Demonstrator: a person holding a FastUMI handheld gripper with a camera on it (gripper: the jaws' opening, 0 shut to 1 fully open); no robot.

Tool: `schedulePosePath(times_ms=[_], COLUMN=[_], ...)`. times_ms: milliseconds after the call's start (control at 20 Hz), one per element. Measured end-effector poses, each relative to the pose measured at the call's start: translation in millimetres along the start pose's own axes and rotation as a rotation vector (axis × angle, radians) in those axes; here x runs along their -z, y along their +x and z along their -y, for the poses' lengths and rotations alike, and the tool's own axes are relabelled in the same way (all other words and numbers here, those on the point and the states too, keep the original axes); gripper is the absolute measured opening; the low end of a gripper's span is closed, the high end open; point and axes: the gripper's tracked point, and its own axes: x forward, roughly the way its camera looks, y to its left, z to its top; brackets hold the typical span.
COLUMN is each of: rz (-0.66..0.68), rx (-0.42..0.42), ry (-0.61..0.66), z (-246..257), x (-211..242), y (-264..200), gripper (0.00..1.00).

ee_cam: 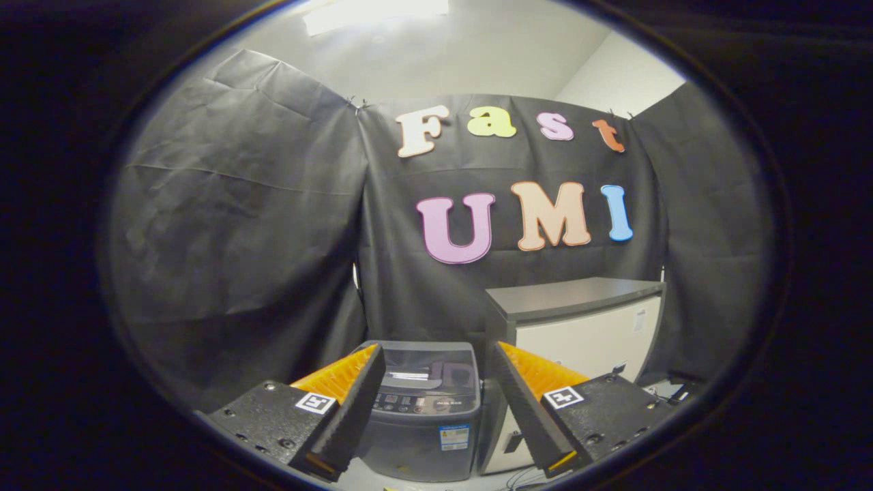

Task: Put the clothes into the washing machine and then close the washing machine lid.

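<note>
Small grey washing machine [424, 409] down low, seen in the gap between the two tong fingers and some way beyond them. Stands on the floor against the black cloth wall [239, 225]. Lid down flat on top, dark and a bit see-through, with a row of buttons along the front edge. Small sticker on the front; too small to read.

Just beside the washer, on its right and nearly touching: a white cabinet [586, 334] with a dark grey top, taller than the washer. Thin cables on the floor near its foot.

Tongs [436, 382] spread wide apart, nothing between them, pinching nothing. Black ridged pads [354, 402] inside, orange backs, and a little square black-and-white marker on each block.

Bright light up on the ceiling.
</note>
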Motion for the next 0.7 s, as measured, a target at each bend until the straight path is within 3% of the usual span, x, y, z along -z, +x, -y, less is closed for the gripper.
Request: schedulePosePath(times_ms=[350,700], rz=[-0.043,-0.043], rx=[-0.032,-0.017], ry=[-0.029,0.053], z=[22,45], x=[22,29], y=[-21,-27], gripper=[0.95,0.95])
